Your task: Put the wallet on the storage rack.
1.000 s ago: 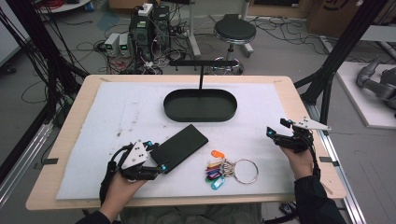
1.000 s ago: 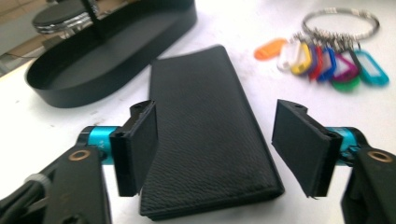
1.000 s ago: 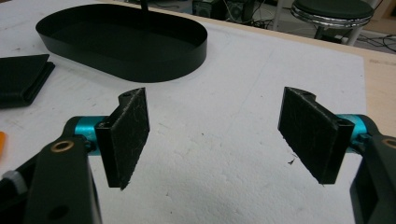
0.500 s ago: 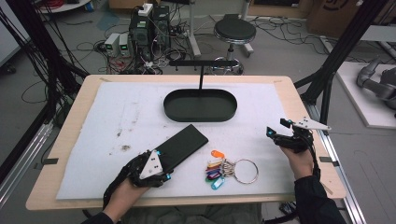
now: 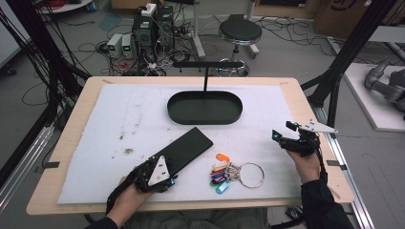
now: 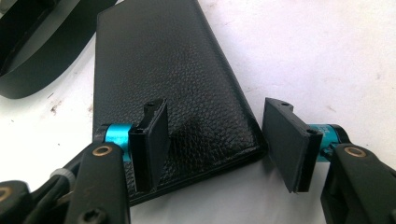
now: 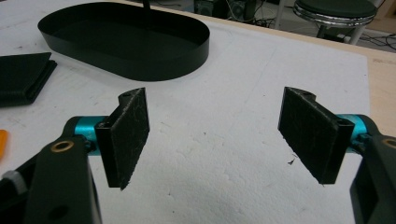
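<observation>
Left gripper view tells me most about where I stand: my left gripper [image 6: 212, 140] is spread wide around the near corner of the black leather wallet [image 6: 163, 70], one jaw over the wallet's top face, the other just off its edge above the white mat [image 6: 327, 56]. Nothing is clamped yet. I cannot tell whether either jaw touches the leather.

From the high view, the wallet [image 5: 184, 149] lies flat and diagonal on the mat, near the front of the table, well short of the black oval tray [image 5: 204, 117] behind it. The tray looks empty. The key ring with its coloured tags [image 5: 234, 172] sits just right of the wallet, untouched.

My right gripper [image 7: 219, 135] is released too, jaws parted over bare mat with nothing between them; in the high view it [image 5: 282, 138] hangs near the table's right side, well apart from the keys and the wallet.

My reading: the job appears to be getting these pocket items into the tray, and it is barely begun. The approach to the wallet is made; closing on it, lifting and carrying it to the tray are all left, and the keys after that.
</observation>
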A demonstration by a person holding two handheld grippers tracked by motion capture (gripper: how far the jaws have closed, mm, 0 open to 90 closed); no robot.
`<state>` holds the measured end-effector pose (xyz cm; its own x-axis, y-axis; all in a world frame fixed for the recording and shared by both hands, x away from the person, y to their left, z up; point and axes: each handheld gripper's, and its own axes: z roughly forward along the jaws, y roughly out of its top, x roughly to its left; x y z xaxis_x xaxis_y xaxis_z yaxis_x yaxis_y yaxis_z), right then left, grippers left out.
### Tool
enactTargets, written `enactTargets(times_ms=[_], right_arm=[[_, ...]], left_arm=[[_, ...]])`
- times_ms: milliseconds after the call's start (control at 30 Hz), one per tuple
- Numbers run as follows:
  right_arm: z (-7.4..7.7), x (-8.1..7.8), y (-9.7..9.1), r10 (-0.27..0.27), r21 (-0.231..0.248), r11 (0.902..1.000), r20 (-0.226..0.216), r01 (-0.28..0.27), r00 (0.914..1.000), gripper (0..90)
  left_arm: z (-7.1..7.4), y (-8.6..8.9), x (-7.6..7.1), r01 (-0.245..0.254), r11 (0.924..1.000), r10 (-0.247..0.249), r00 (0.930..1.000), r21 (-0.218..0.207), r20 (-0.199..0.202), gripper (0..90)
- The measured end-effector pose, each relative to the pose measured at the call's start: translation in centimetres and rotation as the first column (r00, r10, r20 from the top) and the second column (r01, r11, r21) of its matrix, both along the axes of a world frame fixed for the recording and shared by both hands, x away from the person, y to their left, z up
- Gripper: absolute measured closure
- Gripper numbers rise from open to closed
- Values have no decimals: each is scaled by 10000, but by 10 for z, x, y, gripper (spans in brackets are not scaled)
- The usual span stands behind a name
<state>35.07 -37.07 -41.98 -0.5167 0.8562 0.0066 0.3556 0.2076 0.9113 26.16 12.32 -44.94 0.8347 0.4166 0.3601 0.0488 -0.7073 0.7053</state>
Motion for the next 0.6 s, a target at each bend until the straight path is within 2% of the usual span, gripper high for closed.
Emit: enactTargets(times_ms=[67, 133, 200, 267, 400, 433, 533, 600], right_arm=[[0, 0, 0, 12, -29, 10000, -31, -12, 10000, 251], [0, 0, 1, 0, -19, 10000, -28, 0, 10000, 251], [0, 0, 1, 8, -19, 10000, -16, -8, 10000, 251], [0, 0, 1, 9, -32, 10000, -18, -9, 10000, 251], [0, 0, 1, 33, -32, 10000, -3, -33, 10000, 251], [0, 0, 1, 31, -43, 10000, 14, -31, 10000, 251], [0, 0, 0, -1, 0, 10000, -24, 1, 10000, 251], [0, 0, 0, -4, 18, 10000, -17, 4, 10000, 251]], left_arm=[[1, 0, 0, -8, 10000, 8, 10000, 27, -48, 441], [2, -1, -1, 178, 9997, -179, 9998, 155, 22, 521], [4, -1, -2, 348, 9991, -351, 9993, 252, 95, 550], [6, 1, -2, 527, 9985, -528, 9986, 156, 68, 631], [10, 3, -2, 614, 9981, -614, 9981, -23, -20, 696], [11, 3, -2, 640, 9979, -639, 9979, -74, 63, 721], [17, 8, -3, 594, 9961, -591, 9982, -651, 59, 761], [21, 12, -2, 501, 9922, -500, 9987, -1146, 37, 773]])
